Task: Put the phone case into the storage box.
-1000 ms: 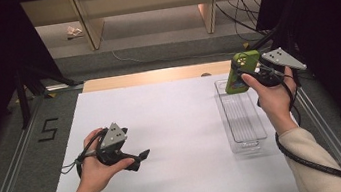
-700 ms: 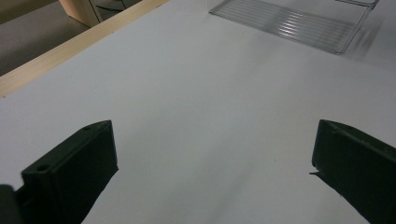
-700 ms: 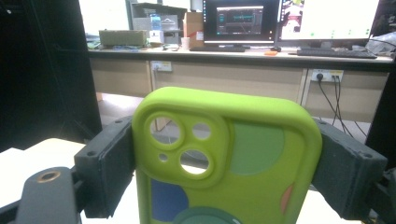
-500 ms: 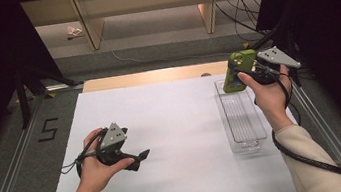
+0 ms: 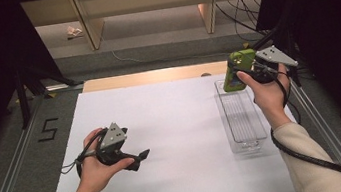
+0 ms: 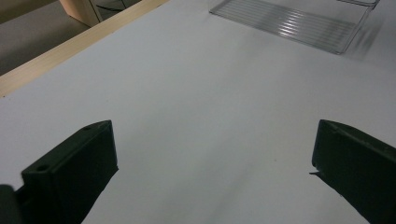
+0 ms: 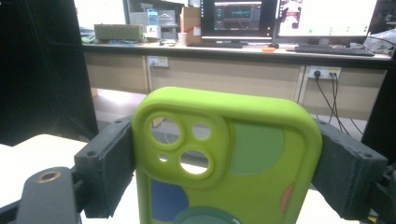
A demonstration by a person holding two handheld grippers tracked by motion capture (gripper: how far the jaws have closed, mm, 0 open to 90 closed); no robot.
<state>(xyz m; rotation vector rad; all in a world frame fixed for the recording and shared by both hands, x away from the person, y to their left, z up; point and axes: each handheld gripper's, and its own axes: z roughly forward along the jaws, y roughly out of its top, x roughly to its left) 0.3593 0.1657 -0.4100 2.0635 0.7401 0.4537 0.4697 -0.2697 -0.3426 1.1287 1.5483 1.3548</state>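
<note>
Item one, your right gripper (image 5: pixel 241 70): jaws closed on the two long edges of a green phone case (image 7: pixel 224 161), held upright in the air, camera cutout at the top. Just below and toward you from it lies the clear ribbed tray (image 5: pixel 240 116), with nothing in it. Item two, your left gripper (image 5: pixel 139 158): jaws spread wide, holding nothing, resting low over the white table (image 6: pixel 201 116), the tray well away across the sheet. Status, as judged: pickup done, the case lifted; left to do is lowering it into the tray beneath and releasing.
</note>
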